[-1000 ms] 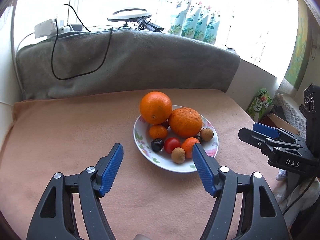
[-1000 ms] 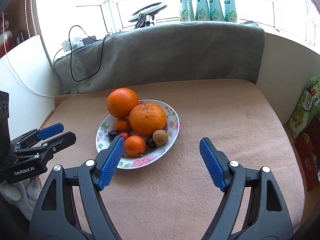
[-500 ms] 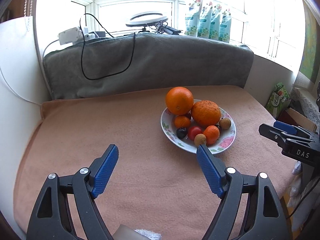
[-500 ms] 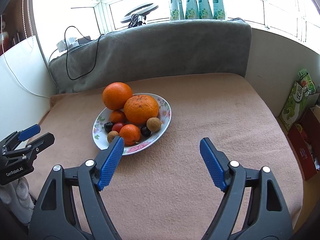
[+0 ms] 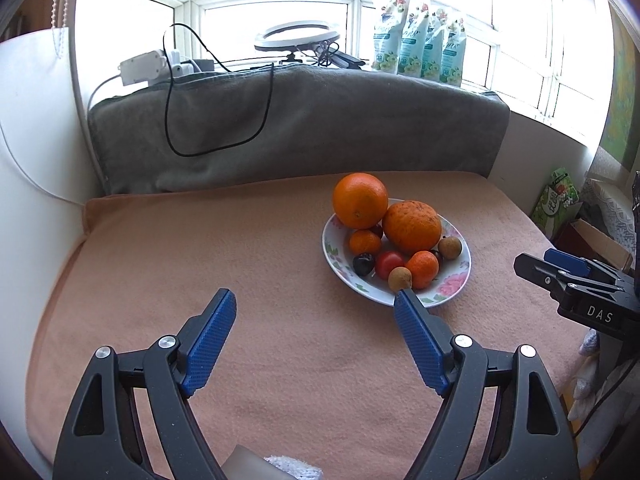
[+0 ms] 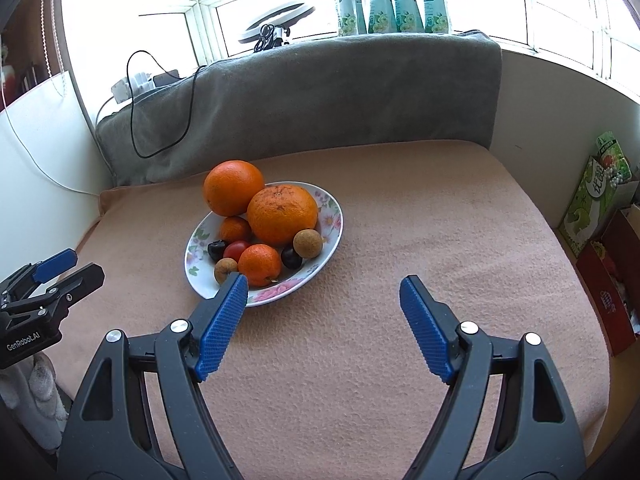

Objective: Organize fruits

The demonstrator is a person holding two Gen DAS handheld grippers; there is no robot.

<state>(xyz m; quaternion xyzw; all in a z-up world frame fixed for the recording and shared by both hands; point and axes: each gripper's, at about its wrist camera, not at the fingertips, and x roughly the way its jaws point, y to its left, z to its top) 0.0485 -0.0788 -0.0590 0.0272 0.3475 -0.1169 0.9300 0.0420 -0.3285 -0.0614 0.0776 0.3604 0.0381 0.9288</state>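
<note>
Fruit all piled on floral plate (image 5: 454, 280), mid-desk toward the far edge, on peach cloth (image 5: 200, 260). Two big oranges (image 6: 233, 187) at the back of the plate, touching; mandarins (image 6: 260, 264), a red tomato (image 6: 237, 249), dark cherries (image 6: 291, 257) and brown longans (image 6: 307, 243) at the front. Left hand-held gripper (image 5: 314, 298) spread wide, empty, over the cloth near the desk's near edge. Right hand-held gripper (image 6: 322, 284) also wide, empty, just beside the plate's near rim. Grey blanket (image 6: 320, 92) along the far edge.
</note>
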